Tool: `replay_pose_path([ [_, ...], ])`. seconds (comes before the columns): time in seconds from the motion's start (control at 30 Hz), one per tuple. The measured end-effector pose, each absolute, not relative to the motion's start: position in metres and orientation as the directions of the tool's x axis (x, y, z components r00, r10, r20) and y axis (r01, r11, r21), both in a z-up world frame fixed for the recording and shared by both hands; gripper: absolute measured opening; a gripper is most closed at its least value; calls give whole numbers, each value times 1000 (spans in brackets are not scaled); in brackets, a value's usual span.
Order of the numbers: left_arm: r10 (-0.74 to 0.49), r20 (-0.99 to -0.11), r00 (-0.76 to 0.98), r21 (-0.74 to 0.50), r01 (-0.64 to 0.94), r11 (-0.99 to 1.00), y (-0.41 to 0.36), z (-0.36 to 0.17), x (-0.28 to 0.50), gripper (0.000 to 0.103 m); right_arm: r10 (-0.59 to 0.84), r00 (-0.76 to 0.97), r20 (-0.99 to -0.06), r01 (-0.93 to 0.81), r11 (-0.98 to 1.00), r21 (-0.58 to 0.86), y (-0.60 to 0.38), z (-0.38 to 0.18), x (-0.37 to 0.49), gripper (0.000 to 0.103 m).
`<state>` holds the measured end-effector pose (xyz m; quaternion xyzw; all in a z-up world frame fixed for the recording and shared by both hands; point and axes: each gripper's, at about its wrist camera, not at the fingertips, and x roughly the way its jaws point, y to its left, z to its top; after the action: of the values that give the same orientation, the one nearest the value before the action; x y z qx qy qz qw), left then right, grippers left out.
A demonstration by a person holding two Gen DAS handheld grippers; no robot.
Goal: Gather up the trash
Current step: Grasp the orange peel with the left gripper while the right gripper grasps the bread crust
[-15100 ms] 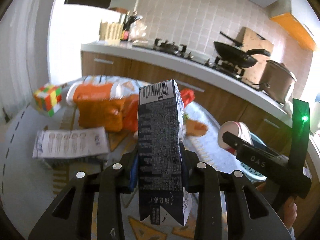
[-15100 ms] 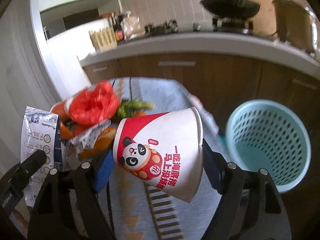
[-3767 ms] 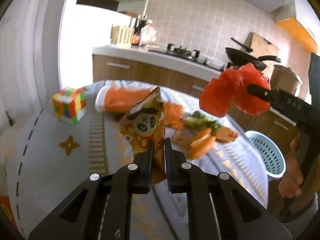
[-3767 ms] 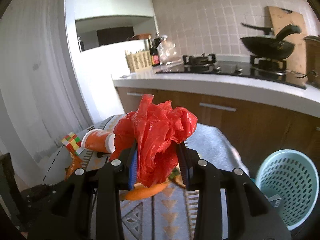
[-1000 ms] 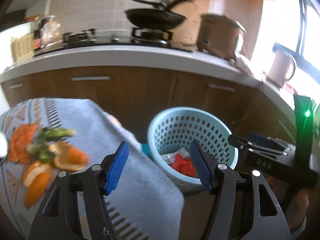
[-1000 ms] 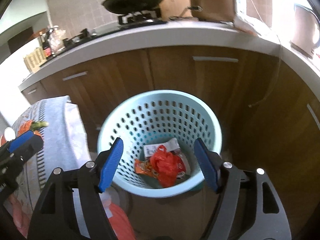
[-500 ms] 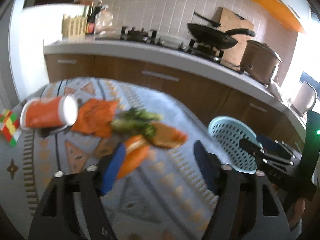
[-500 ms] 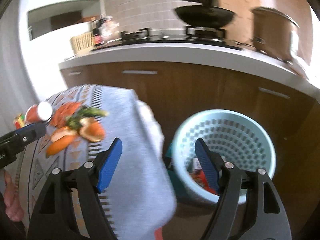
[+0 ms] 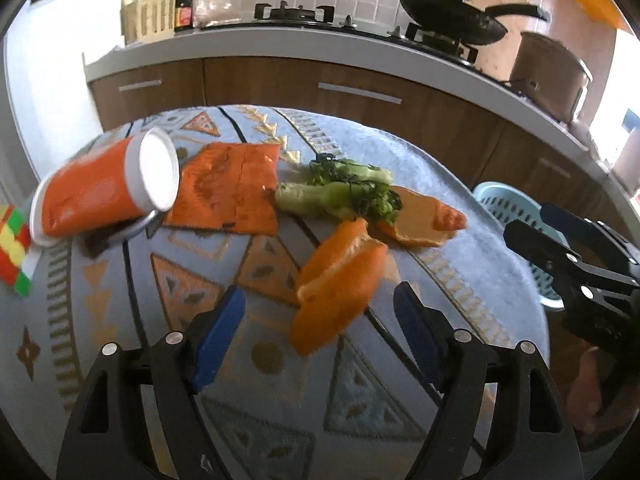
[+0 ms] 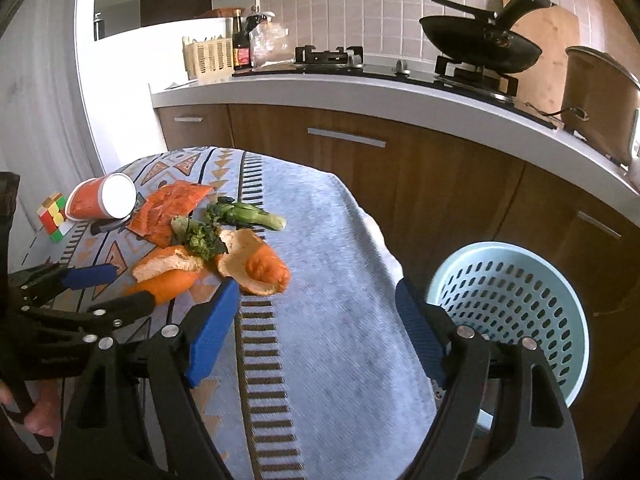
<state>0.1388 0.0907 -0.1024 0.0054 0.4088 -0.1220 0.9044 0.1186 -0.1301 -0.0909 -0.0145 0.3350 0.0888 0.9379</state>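
Both the left hand-held gripper (image 9: 320, 320) and right hand-held gripper (image 10: 318, 316) gape empty above curled orange peels (image 9: 340, 280), a crinkled wrapper (image 9: 232, 192) and the perforated basket (image 10: 516, 312)

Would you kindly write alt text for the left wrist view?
The open left gripper hovers over an orange peel on a patterned tablecloth. Beyond lie greens, an orange wrapper and a tipped orange cup; the right gripper enters at right.
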Motion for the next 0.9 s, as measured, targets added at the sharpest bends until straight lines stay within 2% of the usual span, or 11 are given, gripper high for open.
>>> replay_pose_path([
  [0.17, -224, -753, 618, -78, 255, 964, 82, -110, 146, 70, 163, 741, -651, -174, 984, 48, -127, -100, 131, 77],
  [0.23, -227, -764, 604, -76, 265, 961, 80, -114, 147, 54, 163, 736, -657, -176, 983, 47, -126, -103, 136, 77],
  [0.3, -241, -766, 596, -88, 274, 958, 80, -115, 147, 45, 165, 730, -663, -177, 983, 49, -125, -106, 141, 77],
  [0.5, -268, -744, 612, -103, 291, 951, 80, -113, 139, 31, 174, 713, -679, -205, 978, 35, -113, -112, 149, 77],
  [0.7, -330, -708, 624, -158, 316, 936, 85, -107, 131, 28, 175, 673, -718, -272, 962, -20, -90, -123, 158, 80],
  [0.9, -404, -669, 623, -280, 292, 915, 106, -102, 133, 28, 136, 648, -749, -307, 947, -93, -72, -130, 168, 80],
])
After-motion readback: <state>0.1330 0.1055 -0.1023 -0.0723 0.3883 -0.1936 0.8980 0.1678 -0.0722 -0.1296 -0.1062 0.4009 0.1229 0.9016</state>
